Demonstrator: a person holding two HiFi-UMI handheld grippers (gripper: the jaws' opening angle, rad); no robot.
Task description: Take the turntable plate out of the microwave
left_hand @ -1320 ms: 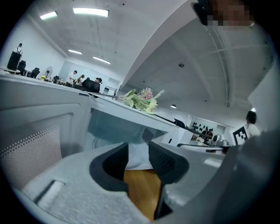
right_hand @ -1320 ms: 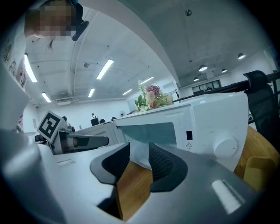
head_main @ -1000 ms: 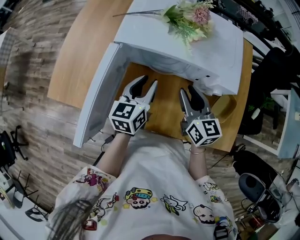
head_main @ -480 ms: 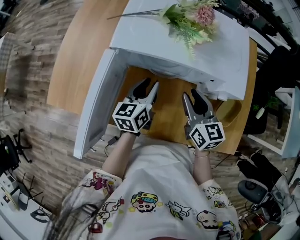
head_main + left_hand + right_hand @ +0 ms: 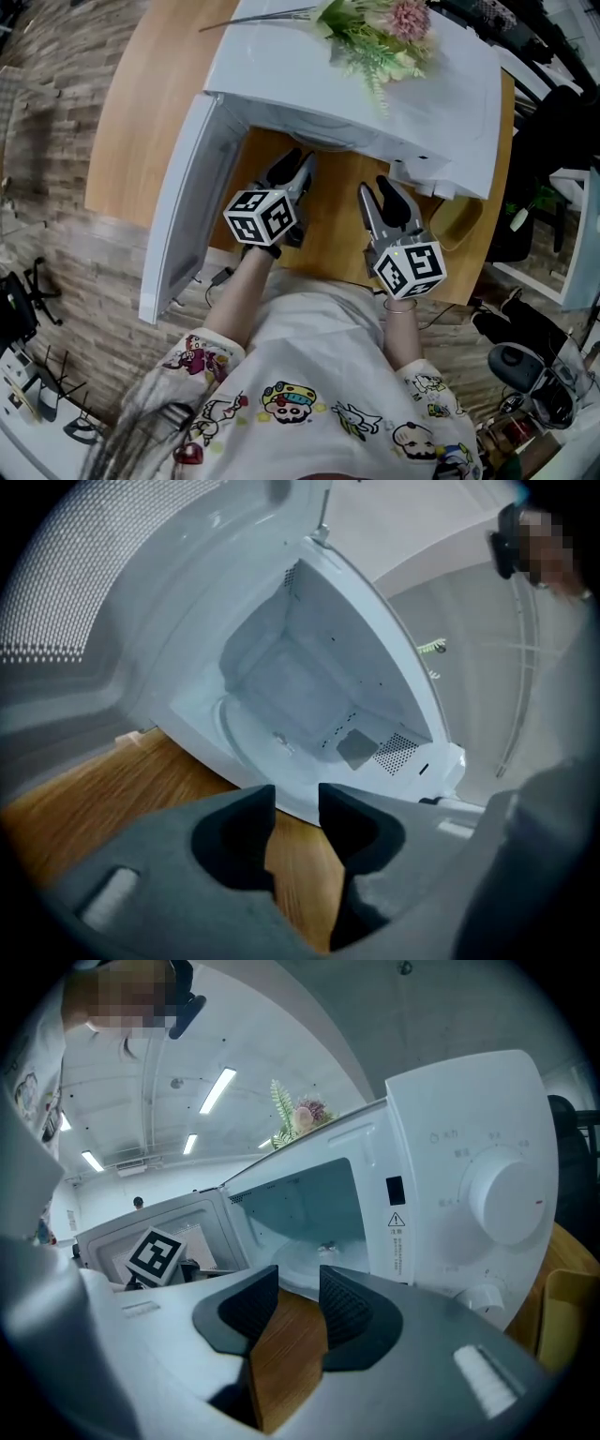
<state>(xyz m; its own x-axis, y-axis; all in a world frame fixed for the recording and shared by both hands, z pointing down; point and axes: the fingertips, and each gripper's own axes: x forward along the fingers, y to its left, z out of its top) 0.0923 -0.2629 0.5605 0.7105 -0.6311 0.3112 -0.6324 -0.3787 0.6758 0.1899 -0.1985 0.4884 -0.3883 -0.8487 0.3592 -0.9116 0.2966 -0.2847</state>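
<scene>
The turntable plate (image 5: 305,1255) lies inside the microwave (image 5: 375,84), on its floor, and the door (image 5: 187,206) stands open. The left claw (image 5: 295,167) and the right claw (image 5: 378,190) have both come down lower in front of the microwave, so they now look level with the plate and ready to reach in. Both claws are spread apart and empty; the plate is just ahead, untouched.

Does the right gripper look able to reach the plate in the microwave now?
Probably yes. The door stands open, the right gripper faces the plate inside with nothing between them, and its jaws are apart and empty.
</scene>
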